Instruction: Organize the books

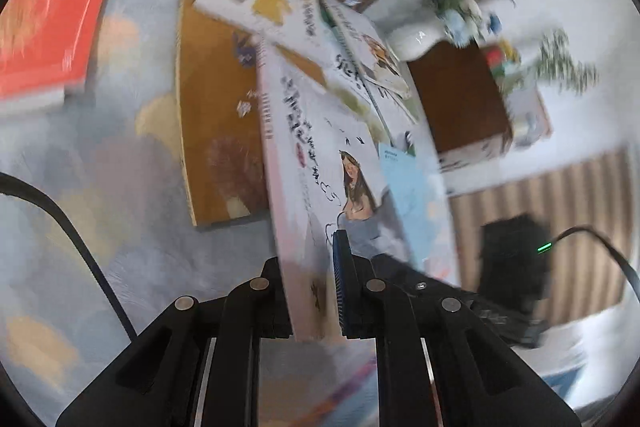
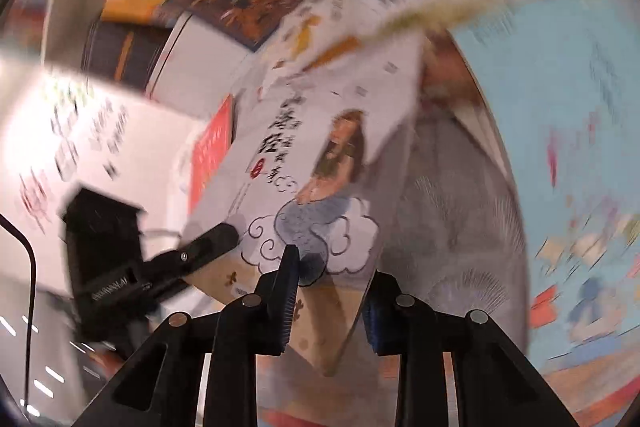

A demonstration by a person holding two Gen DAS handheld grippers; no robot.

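Across the pale patterned surface [image 1: 120, 187], books are lying scattered — a red book [image 1: 52, 15] far left, an ochre book [image 1: 216, 115] nearer the middle. Above them a white book with a drawn long-haired figure [image 1: 320, 167] is tilting on edge, clamped at its lower end in the left claw [image 1: 316, 291]. From the right wrist view, the right claw [image 2: 330, 291] is sitting around the same book's bottom corner — jaws drawn in, though the blur is hiding whether both pads are pressing.
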